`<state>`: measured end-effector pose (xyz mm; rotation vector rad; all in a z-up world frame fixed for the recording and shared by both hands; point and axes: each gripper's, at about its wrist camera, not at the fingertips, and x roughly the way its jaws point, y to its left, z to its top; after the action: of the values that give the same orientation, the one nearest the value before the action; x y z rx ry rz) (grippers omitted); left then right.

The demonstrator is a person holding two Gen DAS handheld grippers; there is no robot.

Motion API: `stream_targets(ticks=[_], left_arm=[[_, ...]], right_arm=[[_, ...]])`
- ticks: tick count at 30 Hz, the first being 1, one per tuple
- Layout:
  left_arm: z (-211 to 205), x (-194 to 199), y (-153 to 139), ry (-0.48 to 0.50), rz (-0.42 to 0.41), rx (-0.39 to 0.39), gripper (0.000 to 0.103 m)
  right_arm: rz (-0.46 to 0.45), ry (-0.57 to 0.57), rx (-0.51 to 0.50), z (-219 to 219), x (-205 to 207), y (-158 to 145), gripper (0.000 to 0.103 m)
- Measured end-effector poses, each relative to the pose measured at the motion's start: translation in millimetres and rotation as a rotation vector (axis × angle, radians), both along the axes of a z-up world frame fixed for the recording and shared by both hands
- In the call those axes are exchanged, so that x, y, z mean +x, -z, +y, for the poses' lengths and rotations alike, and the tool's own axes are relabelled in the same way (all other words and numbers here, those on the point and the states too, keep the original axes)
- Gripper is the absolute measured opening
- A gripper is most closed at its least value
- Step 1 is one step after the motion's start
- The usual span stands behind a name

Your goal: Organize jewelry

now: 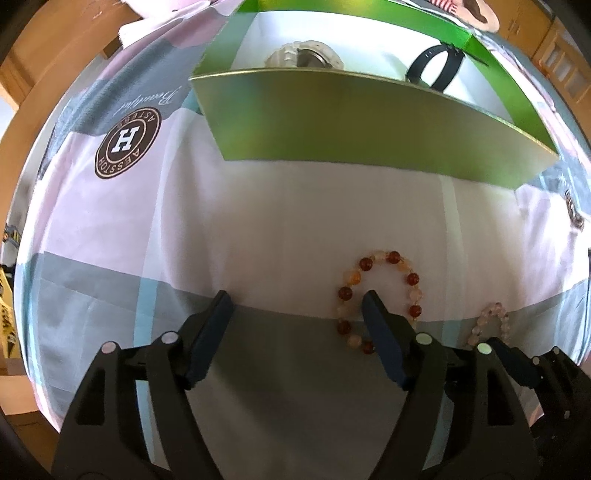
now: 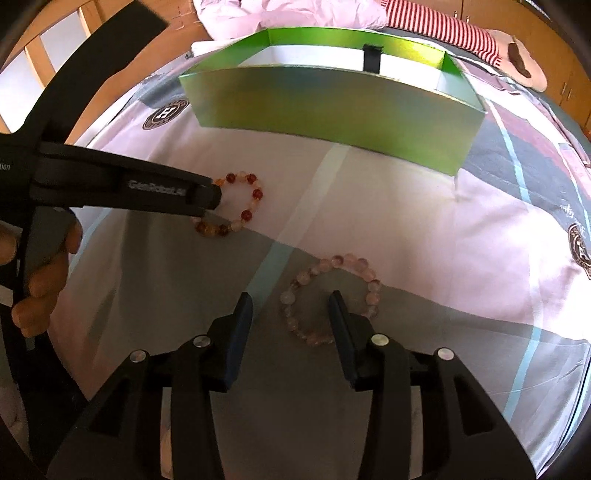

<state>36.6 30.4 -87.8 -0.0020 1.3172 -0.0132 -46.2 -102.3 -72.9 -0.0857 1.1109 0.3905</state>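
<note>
An amber and red bead bracelet (image 1: 346, 293) lies on the patterned sheet. My left gripper (image 1: 297, 304) is open over it, its right finger standing inside the loop and the loop's left arc between the fingers, untouched by the pads. The right wrist view shows that gripper (image 2: 210, 195) from the side at the same bracelet (image 2: 257, 193). A pale pink bead bracelet (image 2: 373, 286) lies nearer. My right gripper (image 2: 291, 304) is open around its left arc, right finger inside the loop. The pink bracelet (image 1: 495, 308) also shows at the left view's lower right.
A green box (image 1: 369, 118) with a white inside stands beyond the bracelets, also seen as the green box (image 2: 332, 107). It holds a pale bangle (image 1: 295, 51) and a black band (image 1: 448, 66). A person's hand (image 2: 44, 280) grips the left tool. A striped soft toy (image 2: 443, 26) lies behind.
</note>
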Motion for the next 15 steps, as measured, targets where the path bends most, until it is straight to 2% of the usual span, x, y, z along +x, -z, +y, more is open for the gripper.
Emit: stream_targets(ticks=[6,13,15], left_arm=[[-4.3,-2.6,-0.4,0.026,-0.016,0.016,0.059],[-18.7,-6.0,-2.3,0.062,-0.024,0.044,0.057],[-18.8,-7.9,-3.1,0.066,-0.025,0.04,0.053]], right_arm=[[-0.021,-0.01,-0.05,-3.3,-7.9,-0.2,0.043],[-0.029,-0.006,-0.059,-1.6,-8.6,0.1,0.043],[-0.034,-0.007,-0.068,-0.6,-10.5,0.0,0.043]])
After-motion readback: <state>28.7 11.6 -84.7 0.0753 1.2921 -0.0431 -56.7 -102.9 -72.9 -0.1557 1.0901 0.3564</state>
